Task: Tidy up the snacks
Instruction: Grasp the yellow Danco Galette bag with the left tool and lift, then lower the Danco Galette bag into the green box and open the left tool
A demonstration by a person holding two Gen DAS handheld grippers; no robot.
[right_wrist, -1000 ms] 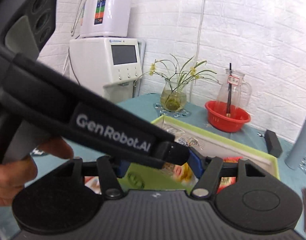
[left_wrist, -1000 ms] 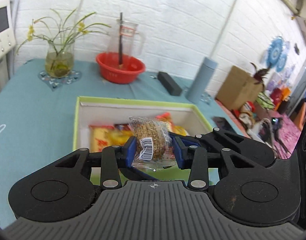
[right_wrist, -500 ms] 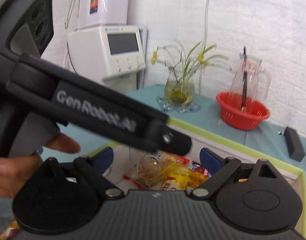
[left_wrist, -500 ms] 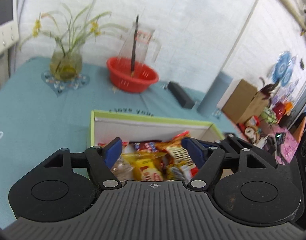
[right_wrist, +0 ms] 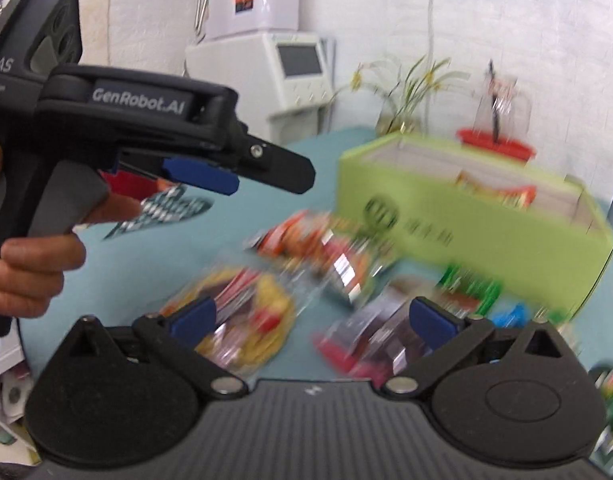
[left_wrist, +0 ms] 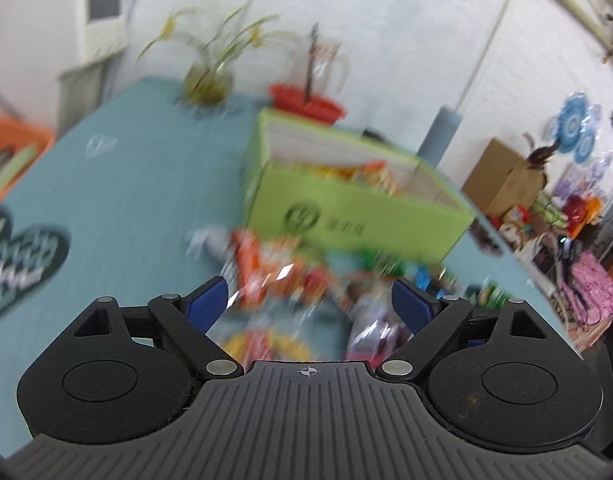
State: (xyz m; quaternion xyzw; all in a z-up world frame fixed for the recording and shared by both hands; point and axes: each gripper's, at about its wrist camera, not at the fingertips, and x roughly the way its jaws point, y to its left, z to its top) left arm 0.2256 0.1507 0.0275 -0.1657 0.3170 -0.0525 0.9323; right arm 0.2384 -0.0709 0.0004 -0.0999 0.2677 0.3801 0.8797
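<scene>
Both frames blurred. Left gripper and right gripper jaws opening wide, nothing between them. Snacks heaped mid-frame on table, box upper right. Risk: packets overlap, a fast pinch grabs 2 or slips on foil

Loose snack packets crowd the teal tablecloth right in front of the green box, so no clean path there. Left side's wide open cloth; vase and red bowl block behind the box.
</scene>
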